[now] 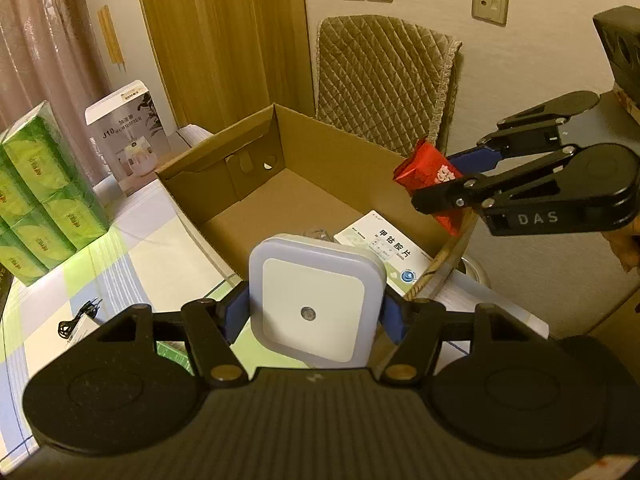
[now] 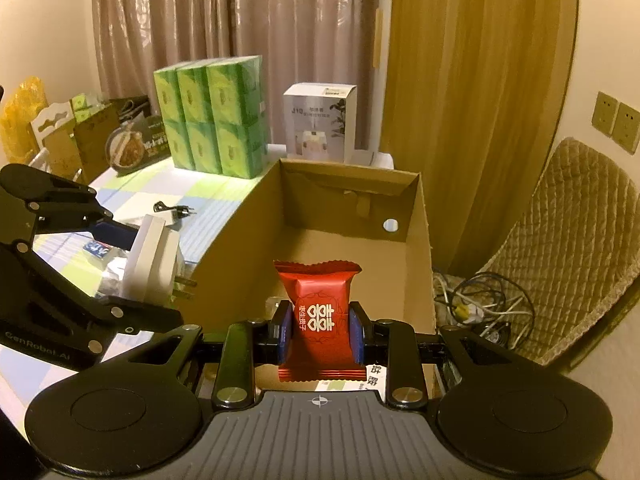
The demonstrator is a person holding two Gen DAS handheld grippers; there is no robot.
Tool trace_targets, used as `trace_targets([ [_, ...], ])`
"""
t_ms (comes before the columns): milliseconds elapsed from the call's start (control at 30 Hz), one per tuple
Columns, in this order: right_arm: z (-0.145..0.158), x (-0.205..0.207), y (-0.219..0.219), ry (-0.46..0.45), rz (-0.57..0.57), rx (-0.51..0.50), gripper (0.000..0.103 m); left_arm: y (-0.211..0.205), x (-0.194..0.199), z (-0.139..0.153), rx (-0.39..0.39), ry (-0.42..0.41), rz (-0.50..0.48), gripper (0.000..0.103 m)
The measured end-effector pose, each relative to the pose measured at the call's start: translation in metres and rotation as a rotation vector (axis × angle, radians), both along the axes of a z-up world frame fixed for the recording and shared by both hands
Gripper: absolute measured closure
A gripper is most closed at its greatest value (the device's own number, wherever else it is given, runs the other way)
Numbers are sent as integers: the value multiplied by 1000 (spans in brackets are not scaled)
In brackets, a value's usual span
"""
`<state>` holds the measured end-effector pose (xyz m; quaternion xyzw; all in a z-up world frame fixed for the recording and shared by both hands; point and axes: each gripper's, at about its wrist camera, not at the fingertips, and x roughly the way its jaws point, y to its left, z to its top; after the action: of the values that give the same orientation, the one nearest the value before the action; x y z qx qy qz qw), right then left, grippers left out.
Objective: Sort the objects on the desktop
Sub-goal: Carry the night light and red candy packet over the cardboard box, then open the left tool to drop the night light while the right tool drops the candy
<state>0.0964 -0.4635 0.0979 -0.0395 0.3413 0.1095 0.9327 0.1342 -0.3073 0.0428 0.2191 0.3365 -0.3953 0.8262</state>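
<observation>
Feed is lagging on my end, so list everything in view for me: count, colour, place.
night light: 1, white, in left gripper near the box
candy packet: 1, red, in right gripper over the box
cardboard box: 1, brown, open on table
medicine box: 1, white, inside box
tissue packs: one stack, green, table's far side
humidifier box: 1, white, behind box
black cable: 1, on table
chair: 1, tan quilted cover
left gripper: shut
right gripper: shut

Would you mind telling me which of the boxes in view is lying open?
The brown cardboard box in the middle; its top is open, while the white box and green packs behind stay sealed.
</observation>
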Motion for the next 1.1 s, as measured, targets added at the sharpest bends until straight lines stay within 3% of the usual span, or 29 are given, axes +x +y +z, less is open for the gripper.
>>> trace_targets([
  [633,-14,19,-12,18,-28,-6,77,-27,21,-19,-23,28,0,41],
  [1100,-14,15,-9,21,-14,-5,77,-8,19,-18,-35,6,9,41],
])
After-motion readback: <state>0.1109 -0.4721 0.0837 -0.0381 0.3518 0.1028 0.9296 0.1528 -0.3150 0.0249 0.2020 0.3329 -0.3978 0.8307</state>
